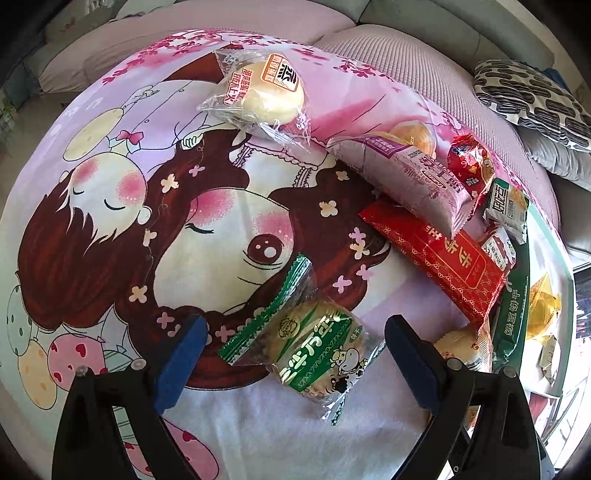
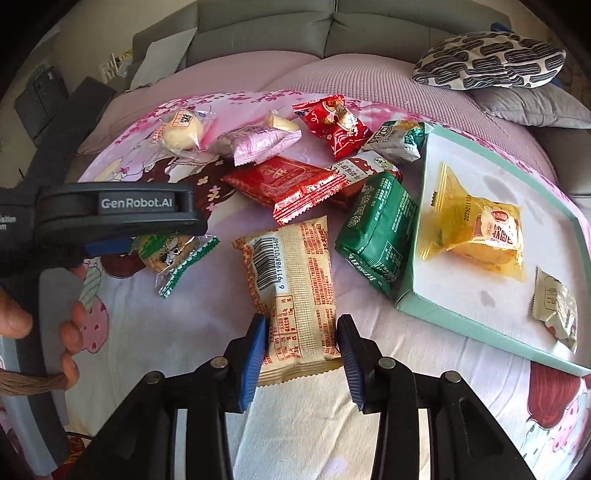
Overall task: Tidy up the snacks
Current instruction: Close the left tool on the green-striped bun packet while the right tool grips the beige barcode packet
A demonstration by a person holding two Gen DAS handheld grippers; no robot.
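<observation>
Two grips carry the risk. The right gripper (image 2: pixel 301 350) pinches only the tail of the cream barcode packet (image 2: pixel 291 273), so it could slip short of the mint tray (image 2: pixel 465 321). The left gripper (image 1: pixel 293 363), wide open and empty, straddles the green biscuit pack (image 1: pixel 314 339); crinkly film may skid. Beneath, a cartoon sheet (image 1: pixel 207 229) covers the grey sofa (image 2: pixel 266 33).

A home living room: a grey sofa (image 2: pixel 266 33) at the top, a patterned pillow (image 2: pixel 487 61) upper right.

Left gripper (image 1: pixel 291 363) agape, right gripper (image 2: pixel 301 354) narrowed (both downward-tilted)
</observation>
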